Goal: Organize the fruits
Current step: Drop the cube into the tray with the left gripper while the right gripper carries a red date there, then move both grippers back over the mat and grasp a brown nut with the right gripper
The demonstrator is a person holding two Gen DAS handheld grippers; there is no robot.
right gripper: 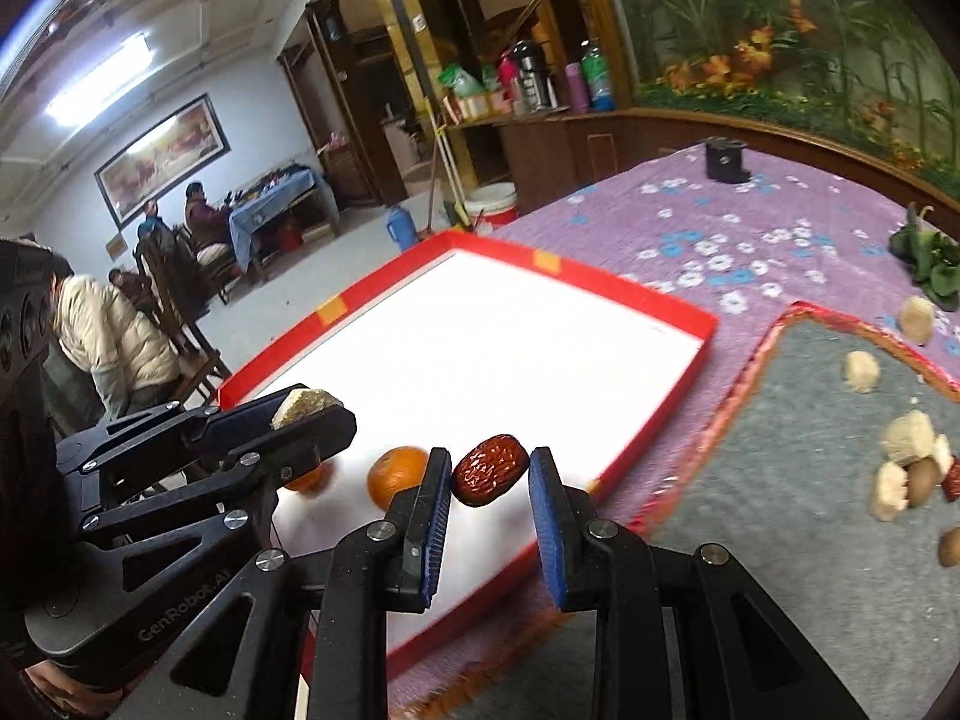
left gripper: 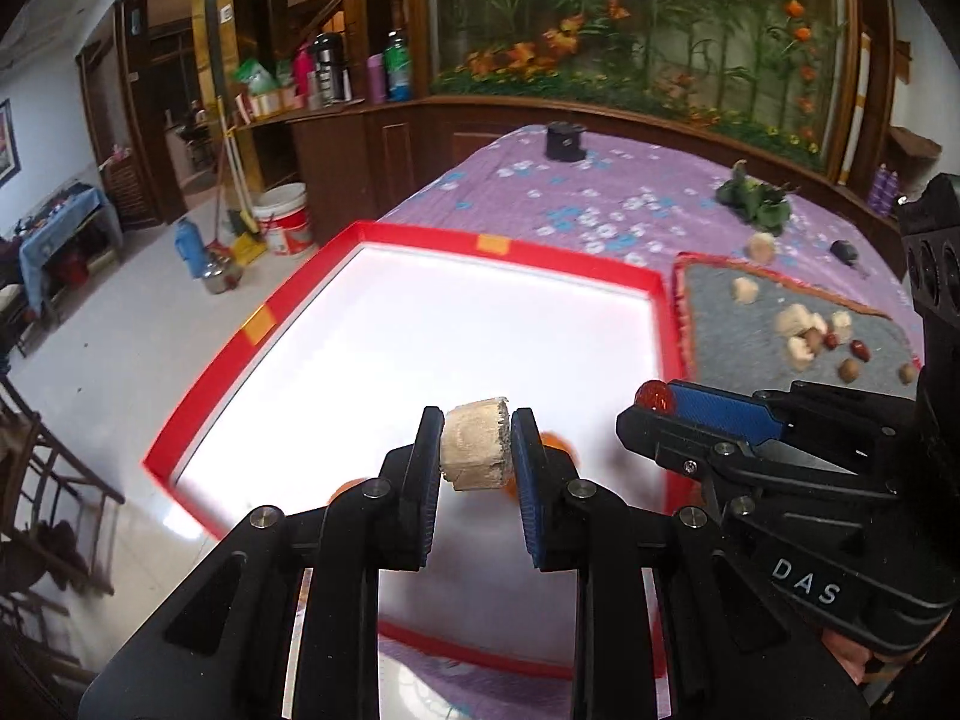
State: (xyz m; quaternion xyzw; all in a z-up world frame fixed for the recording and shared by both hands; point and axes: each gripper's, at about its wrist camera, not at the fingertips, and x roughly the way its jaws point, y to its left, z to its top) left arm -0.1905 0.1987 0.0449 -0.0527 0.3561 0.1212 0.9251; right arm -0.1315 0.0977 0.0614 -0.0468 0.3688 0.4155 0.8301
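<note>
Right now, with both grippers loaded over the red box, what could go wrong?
1. The date sits at the very tips of the right gripper; it might slip out short of the box.
2. The crumbly chunk in the left gripper may shed bits or break if squeezed.
3. The grippers are close side by side and could bump, and a dropped piece may knock the orange.

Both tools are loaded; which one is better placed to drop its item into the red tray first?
Left, probably. The left tool holds the beige chunk over the red tray's white floor. The right tool, holding the red date, sits nearer the tray's edge by the grey mat.
</note>
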